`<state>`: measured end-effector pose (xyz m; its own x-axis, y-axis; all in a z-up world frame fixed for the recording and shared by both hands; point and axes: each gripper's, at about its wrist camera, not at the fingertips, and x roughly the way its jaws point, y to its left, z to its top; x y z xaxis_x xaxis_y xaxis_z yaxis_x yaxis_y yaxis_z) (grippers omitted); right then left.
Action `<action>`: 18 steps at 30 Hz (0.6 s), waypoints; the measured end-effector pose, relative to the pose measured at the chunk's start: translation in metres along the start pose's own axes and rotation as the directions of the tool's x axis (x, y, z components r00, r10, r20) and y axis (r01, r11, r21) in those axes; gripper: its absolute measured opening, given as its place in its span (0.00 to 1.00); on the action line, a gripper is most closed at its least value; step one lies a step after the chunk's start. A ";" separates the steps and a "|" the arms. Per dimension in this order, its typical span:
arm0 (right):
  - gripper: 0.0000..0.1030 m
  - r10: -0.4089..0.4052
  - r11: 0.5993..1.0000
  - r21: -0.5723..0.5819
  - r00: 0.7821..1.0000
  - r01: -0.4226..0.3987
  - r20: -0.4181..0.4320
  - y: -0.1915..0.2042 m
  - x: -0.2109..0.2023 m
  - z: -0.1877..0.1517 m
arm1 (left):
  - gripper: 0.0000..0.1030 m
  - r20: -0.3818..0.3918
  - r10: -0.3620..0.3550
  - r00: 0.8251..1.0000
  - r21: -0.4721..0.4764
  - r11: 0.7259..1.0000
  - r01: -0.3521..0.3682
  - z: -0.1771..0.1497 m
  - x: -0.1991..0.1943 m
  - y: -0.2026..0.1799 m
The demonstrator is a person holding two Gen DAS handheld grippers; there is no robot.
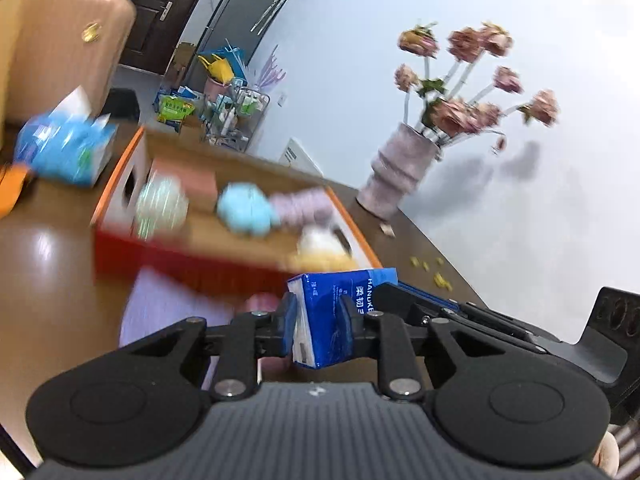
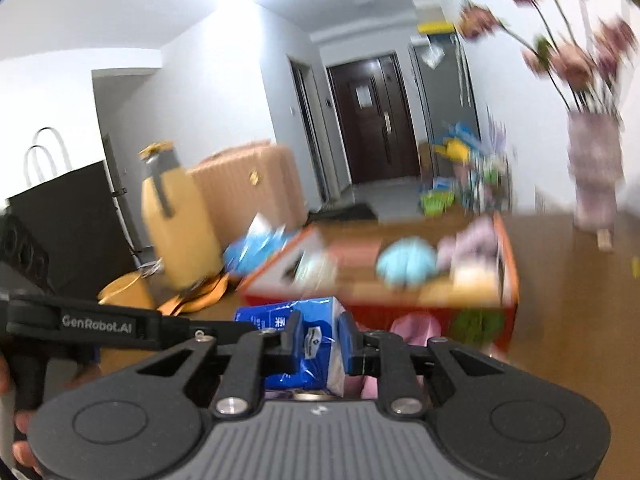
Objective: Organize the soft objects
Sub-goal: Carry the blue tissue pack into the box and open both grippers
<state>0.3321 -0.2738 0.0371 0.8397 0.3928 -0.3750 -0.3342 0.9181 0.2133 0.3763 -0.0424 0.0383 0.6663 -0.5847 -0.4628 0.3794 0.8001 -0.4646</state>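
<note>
Left gripper (image 1: 318, 320): closing narrow on one end of the blue tissue pack (image 1: 340, 312), pads pressing into both faces, pack standing upright between them
Right gripper (image 2: 319, 340): pinching the other end of what looks like the same tissue pack (image 2: 304, 340), jaws nearly together, wrapper crinkling under the pads
Pack: hanging in the air between the two grippers, just in front of the box (image 1: 160, 256) and above the table (image 1: 52, 280)
Box contents: sitting inside already, as far as the blur allows, a blue plush (image 1: 246, 210), a greenish ball (image 1: 162, 206), a lilac roll (image 1: 302, 206) and a pale cream toy (image 1: 322, 246)
Outside the box: lying near its front wall, a pink soft thing (image 2: 416, 328) and a green one (image 2: 476, 326); resting beside its far corner, a light-blue tissue bag (image 1: 66, 146)
Progress: looking past halfway, judging by the filling box; remaining, the pack in hand and the few items around the box
Bystanders: standing well apart, a vase (image 1: 400, 172) and a yellow jug (image 2: 176, 220)
Uncertain: blurring too heavily to tell what the pink and green things are
</note>
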 end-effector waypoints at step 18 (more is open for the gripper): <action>0.15 -0.238 0.971 -0.051 0.934 0.233 -0.267 -0.094 0.188 0.037 | 0.21 -0.242 0.127 0.962 -0.105 0.982 -0.156 0.071 0.216 0.041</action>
<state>0.5367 -0.2881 -0.0201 0.7494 0.1629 -0.6418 -0.1508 0.9858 0.0741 0.5811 -0.1260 -0.0274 0.5337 -0.4930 -0.6871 0.2009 0.8632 -0.4632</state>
